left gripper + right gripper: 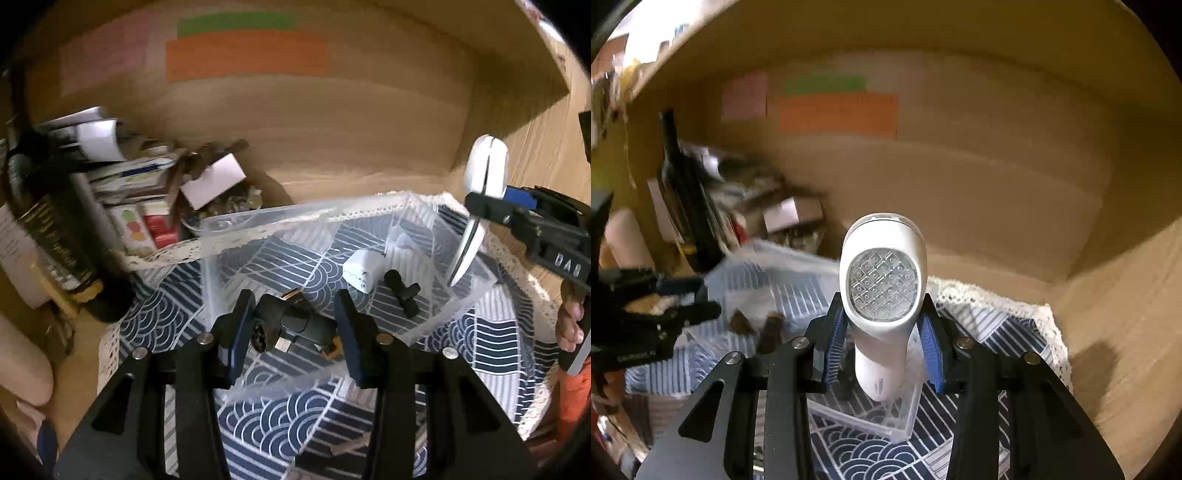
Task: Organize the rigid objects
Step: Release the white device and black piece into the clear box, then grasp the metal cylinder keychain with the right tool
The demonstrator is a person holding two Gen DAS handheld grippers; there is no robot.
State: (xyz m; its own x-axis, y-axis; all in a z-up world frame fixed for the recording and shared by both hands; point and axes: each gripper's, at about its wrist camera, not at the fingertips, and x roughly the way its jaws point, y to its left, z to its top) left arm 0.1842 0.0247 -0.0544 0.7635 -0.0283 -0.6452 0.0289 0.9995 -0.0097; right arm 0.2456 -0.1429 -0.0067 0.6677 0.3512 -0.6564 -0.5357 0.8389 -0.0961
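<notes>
cloth: blue-and-white wave-patterned cloth with lace edging (280, 417), flat on the wooden shelf; soft, may slide under a load.
bin: clear rigid plastic bin (236, 218) resting on the cloth; judged light and thin-walled, likely to shift if bumped.
handheld device: white plastic handheld device with a round embossed clear face (882, 288), held upright above the bin's right end; judged light, stiff and smooth, so prone to slip; best taken at the narrow neck under the head.
right gripper (884, 347): pads closed on that neck, one each side.
left gripper (295, 332): jaws apart, straddling a dark cylindrical gadget (295, 323) without visible contact.
adapter: small white plastic cube adapter (360, 271) lying in the bin, near a black t-shaped part (402, 291); both hard and light.
</notes>
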